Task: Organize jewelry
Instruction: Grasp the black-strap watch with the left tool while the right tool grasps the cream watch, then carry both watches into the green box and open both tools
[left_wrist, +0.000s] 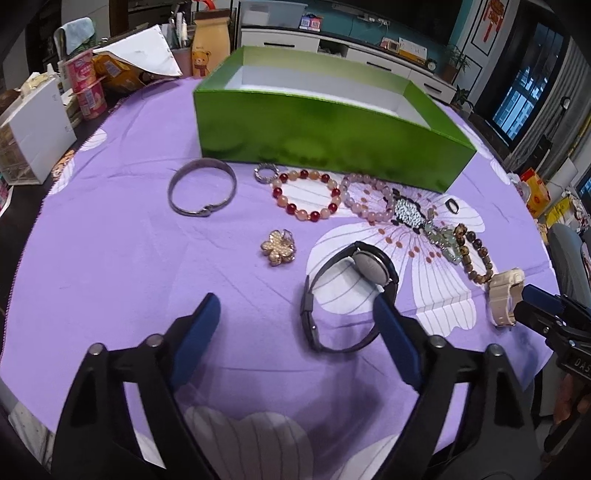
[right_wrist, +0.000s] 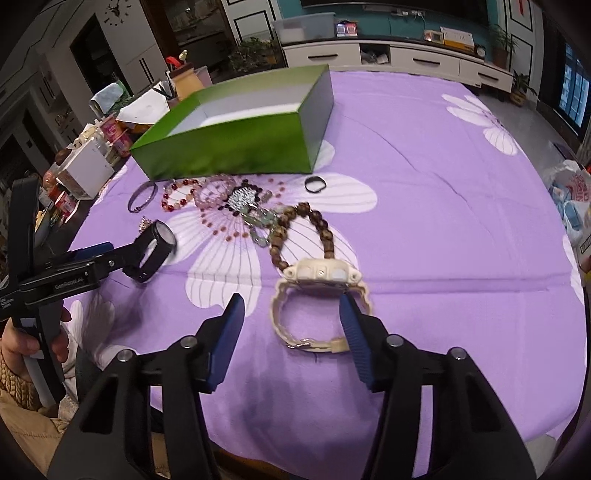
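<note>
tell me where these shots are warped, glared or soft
Left wrist view: fisheye bends the green box and darkens the corners; soft sheen on the box's front wall; black watch sharp. Right wrist view: same curved edges; cream watch sharp, far cabinets softer, faint shadow under the fingers.

The right gripper (right_wrist: 291, 325) hangs over a cream watch (right_wrist: 317, 275) on the purple surface (right_wrist: 443, 221), fingers (right_wrist: 231, 332) apart around its strap. A green box (right_wrist: 229, 155) stands behind bead bracelets (right_wrist: 177, 195)
</note>
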